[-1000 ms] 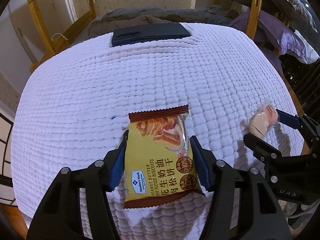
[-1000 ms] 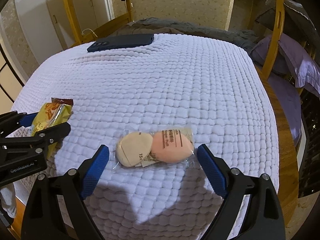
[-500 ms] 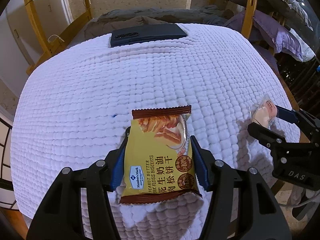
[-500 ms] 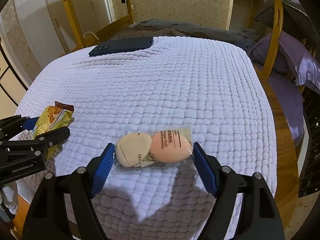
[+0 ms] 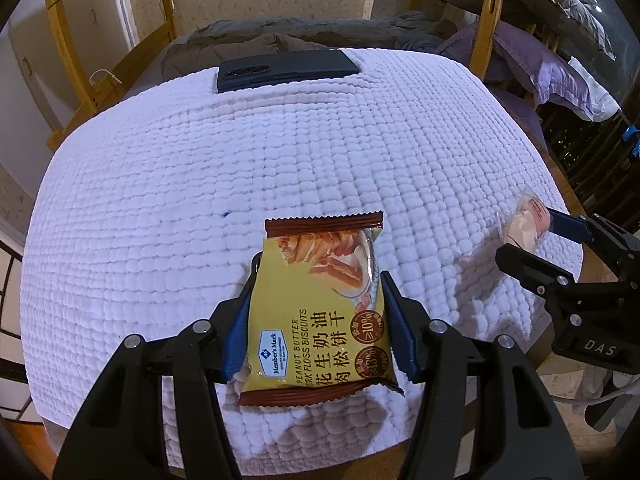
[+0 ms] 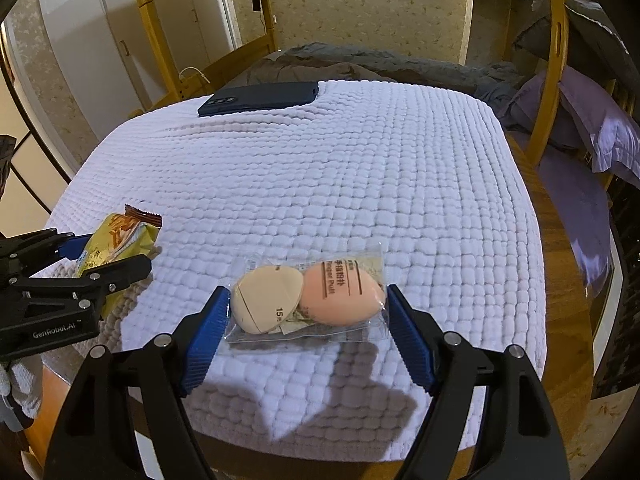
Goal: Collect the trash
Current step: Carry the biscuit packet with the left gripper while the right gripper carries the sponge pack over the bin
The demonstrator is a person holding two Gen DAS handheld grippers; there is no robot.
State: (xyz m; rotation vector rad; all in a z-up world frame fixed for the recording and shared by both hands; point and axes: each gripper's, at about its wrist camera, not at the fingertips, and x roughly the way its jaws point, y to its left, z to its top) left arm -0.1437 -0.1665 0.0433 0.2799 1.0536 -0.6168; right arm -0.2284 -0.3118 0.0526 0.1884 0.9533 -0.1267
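Left gripper (image 5: 316, 316) clamped on biscuit packet (image 5: 320, 320) — right gripper (image 6: 308, 320), just closed in, clamped on puff bag (image 6: 308, 300).

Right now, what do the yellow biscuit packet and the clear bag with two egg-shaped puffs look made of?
Yellow biscuit packet: glossy printed plastic film, going by its sheen and crimped serrated ends. Clear bag of puffs: thin transparent plastic, wrinkled with glare; the puffs inside look like matte, soft foam.

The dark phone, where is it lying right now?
The phone lies flat at the far edge of the white quilted cover, left of centre in the right wrist view, well beyond both packets.
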